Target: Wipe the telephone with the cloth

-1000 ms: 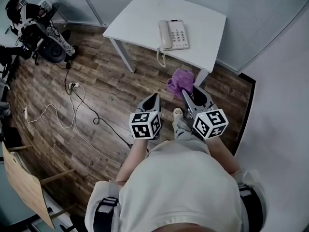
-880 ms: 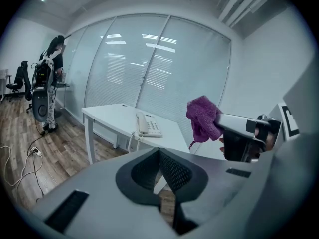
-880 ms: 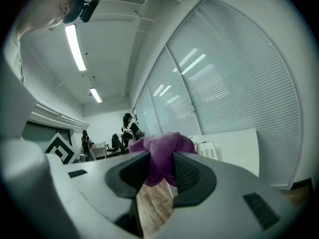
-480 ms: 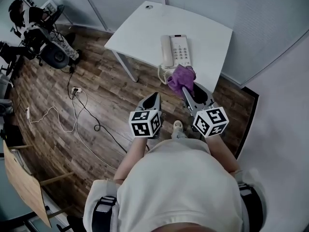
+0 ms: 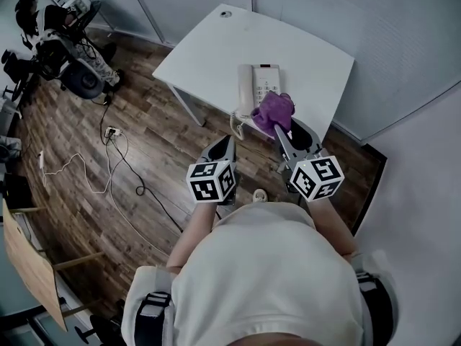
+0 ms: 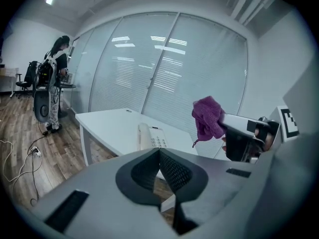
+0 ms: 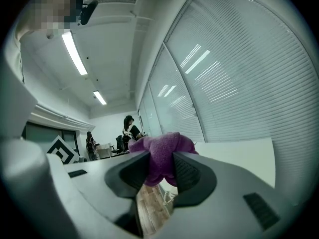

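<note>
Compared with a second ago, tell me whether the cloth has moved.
Yes. The cloth was over the floor short of the table; now it overlaps the near end of the telephone.

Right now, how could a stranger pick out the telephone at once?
Find the white table beside the glass wall with blinds. The telephone lies near its front edge, a desk set with handset and keypad. Unlike the purple cloth held near it, it is pale, its coiled cord over the edge.
</note>
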{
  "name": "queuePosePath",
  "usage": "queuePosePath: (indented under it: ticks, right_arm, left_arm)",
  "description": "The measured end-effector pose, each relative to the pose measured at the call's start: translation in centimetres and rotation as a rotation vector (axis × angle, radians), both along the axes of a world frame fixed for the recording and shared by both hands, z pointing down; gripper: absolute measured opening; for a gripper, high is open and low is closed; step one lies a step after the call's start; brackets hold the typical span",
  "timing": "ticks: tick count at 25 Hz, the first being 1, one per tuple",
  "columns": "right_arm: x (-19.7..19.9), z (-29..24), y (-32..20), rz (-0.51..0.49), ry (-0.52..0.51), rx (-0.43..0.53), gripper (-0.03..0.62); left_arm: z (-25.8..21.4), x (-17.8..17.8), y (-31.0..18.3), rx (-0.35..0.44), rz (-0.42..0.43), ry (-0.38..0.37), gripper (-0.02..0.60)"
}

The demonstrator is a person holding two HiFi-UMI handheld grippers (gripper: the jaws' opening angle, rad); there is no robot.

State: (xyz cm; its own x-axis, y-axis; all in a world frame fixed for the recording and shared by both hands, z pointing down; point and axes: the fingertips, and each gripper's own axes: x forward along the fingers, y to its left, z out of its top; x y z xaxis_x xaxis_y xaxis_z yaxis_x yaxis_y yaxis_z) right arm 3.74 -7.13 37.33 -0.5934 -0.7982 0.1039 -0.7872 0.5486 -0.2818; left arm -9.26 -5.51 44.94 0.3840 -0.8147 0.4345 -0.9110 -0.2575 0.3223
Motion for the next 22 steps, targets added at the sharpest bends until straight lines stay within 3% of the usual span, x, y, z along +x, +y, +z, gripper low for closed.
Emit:
queuePosePath:
  ticks: [10,22]
  right_arm:
    - [1.3,0.4,-5.6,-0.052,-0.002,0.007,0.144]
    - [1.6,2.2,-10.6,-0.008,-0.003,-0.006,0.144]
  left_arm:
    - [0.3,0.9,-4.6,0.003,-0.061,0.001,0.02]
    - [2.7,-0.6,-7.3,-0.037,-0.081,0.015,0.02]
